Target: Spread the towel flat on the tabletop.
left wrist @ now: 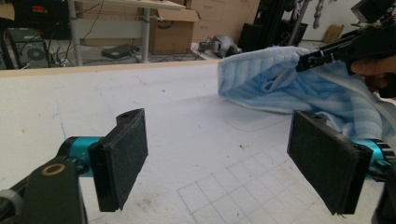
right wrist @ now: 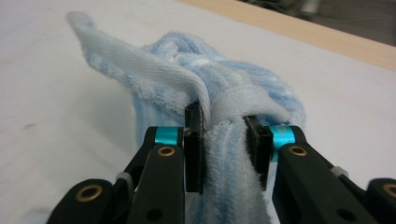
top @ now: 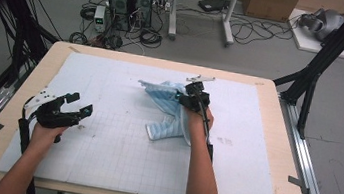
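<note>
Material: pale blue striped terry towel (top: 170,111), crumpled, lying right of centre in the high view on the white gridded foam mat (top: 102,153) that covers the table (top: 11,156).
Work in hand: judged to be spreading or folding the towel.
Done so far: one grasp is made. Towel is bunched, one tail trailing toward the lower centre of the high view, a peak rising toward the upper centre.
Left to do: towel is neither flat nor folded; a second grasp is not yet made. Judged an early stage.
Right gripper (right wrist: 224,140): closed down to a narrow gap on a thick fold of the towel near its woven hem band (right wrist: 243,100); cloth fills the space between the pads.
Right hand pose: forearm enters from the bottom centre of the high view and runs straight up; right gripper (top: 191,99) sits at the towel's upper right part, pointing away from the person.
Left gripper (left wrist: 224,163): jaws spread wide, nothing between the pads (left wrist: 122,158).
Left hand pose: left gripper (top: 70,109) at the lower left of the high view, low over the mat, well apart from the towel, jaws aimed right toward it.
Towel in left gripper view: upper right of the frame (left wrist: 280,84), with the right gripper's jaw tips (left wrist: 322,56) on it.
</note>
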`<state>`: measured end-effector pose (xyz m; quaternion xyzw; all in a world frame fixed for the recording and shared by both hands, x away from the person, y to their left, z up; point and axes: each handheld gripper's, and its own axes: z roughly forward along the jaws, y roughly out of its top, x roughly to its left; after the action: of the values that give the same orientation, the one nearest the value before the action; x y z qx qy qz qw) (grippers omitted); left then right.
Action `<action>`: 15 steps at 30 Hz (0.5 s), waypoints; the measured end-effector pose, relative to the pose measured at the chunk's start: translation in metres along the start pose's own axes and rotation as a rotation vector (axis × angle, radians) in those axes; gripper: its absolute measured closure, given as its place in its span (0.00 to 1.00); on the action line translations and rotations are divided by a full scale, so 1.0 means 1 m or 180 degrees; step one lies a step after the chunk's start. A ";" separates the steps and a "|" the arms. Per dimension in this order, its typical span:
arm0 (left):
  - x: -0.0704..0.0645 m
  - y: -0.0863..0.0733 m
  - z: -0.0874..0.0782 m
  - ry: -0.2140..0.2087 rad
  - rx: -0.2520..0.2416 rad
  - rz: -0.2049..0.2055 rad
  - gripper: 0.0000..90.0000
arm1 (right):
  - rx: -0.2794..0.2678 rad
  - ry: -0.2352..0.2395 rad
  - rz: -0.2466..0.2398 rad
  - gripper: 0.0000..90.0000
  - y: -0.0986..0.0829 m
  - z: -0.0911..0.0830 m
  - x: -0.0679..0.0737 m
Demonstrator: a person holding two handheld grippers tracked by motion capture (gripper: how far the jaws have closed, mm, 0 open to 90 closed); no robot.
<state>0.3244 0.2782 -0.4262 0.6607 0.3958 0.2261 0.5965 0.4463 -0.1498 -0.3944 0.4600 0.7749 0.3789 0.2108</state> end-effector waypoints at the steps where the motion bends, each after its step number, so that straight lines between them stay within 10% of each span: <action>1: 0.000 0.000 0.000 0.0000 0.0000 -0.0002 0.23 | 0.0031 -0.0135 0.0026 0.78 -0.001 -0.001 -0.004; 5: 0.000 0.000 0.000 0.0002 0.0005 -0.0009 0.23 | 0.0035 -0.0432 0.0081 0.61 -0.004 -0.010 -0.015; 9: 0.000 0.000 0.000 0.0002 0.0008 -0.0006 0.23 | -0.0167 -0.0426 0.0050 0.51 -0.002 -0.027 -0.011; 15: -0.003 -0.001 0.002 -0.0021 0.0023 0.0004 0.23 | -0.0296 0.0130 -0.0306 0.52 -0.013 -0.041 0.014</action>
<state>0.3238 0.2750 -0.4268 0.6638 0.3942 0.2229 0.5952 0.4045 -0.1572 -0.3786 0.4041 0.7818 0.4133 0.2340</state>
